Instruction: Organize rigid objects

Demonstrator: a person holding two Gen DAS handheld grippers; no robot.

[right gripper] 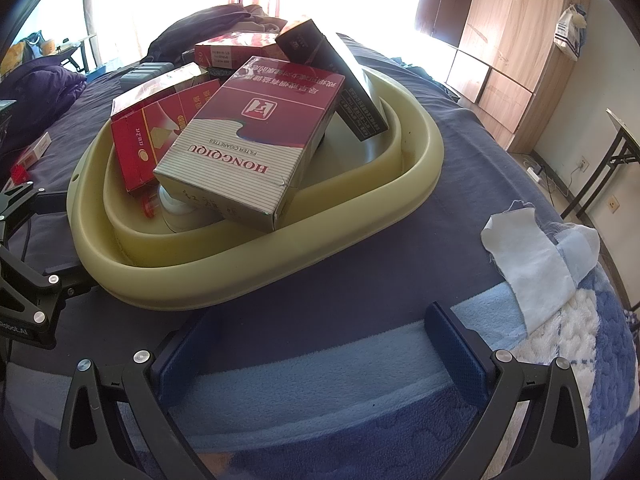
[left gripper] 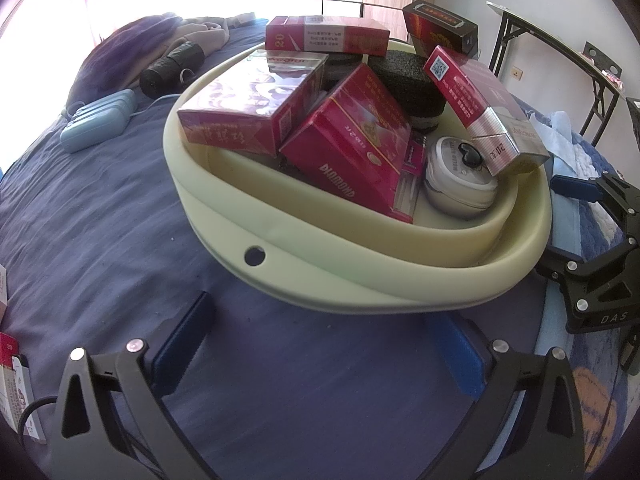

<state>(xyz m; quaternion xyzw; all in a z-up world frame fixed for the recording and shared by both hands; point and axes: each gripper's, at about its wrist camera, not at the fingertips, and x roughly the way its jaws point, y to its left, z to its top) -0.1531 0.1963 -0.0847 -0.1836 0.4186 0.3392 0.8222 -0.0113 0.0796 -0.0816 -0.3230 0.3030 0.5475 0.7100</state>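
A pale green basin sits on the blue bed, piled with several red cigarette cartons, a black sponge block and a round white jar. In the right wrist view the basin holds a red and silver Hongqiqu carton on top and a black box leaning behind. My left gripper is open and empty just short of the basin's near rim. My right gripper is open and empty over the bedding, near the basin's other side.
A light blue case and a black roll lie on the bed beyond the basin. More cartons lie at the far left edge. A white cloth lies on a blue towel. Folding tables and a wardrobe stand behind.
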